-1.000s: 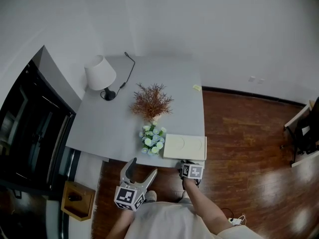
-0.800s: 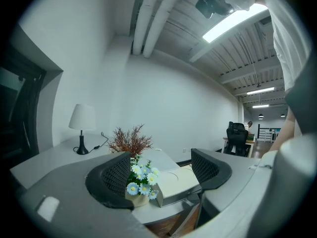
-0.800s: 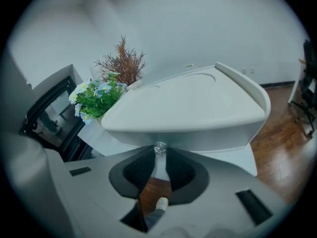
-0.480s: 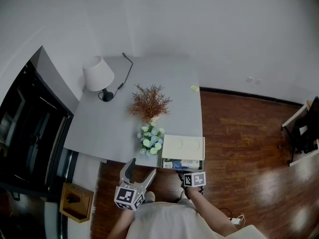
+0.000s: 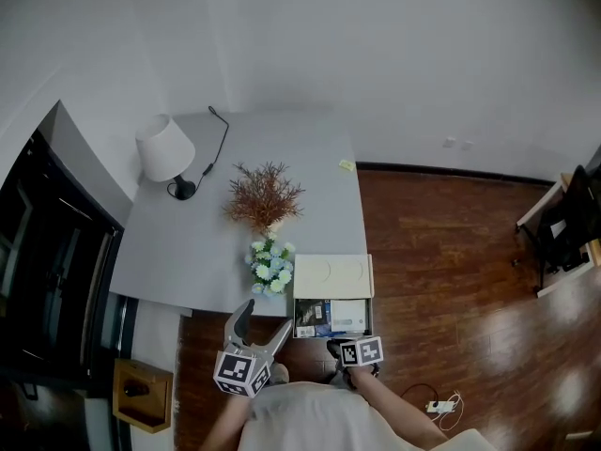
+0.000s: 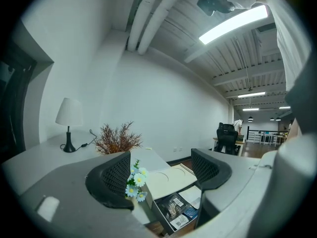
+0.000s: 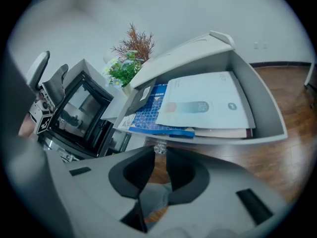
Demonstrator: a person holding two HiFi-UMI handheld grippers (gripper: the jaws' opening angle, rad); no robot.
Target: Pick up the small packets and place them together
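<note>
Pointing steeply down, the right gripper point(image 7: 159, 150) has its dark ribbed jaws pinched together on a small clear faceted knob point(image 7: 159, 146) at the near front of an open white rectangular drawer point(image 7: 262, 108). The jaw tips cover most of the knob. Left of it, the left gripper point(image 6: 161, 171) is held almost level near the smooth grey desk point(image 5: 188, 242), its mesh-textured jaws wide apart and empty. Small dark glossy packets point(image 6: 173, 206) lie at the drawer's left end, beside a blue patterned booklet point(image 7: 148, 115) under a flat white booklet point(image 7: 205, 105). The packets' print is too small to read.
</note>
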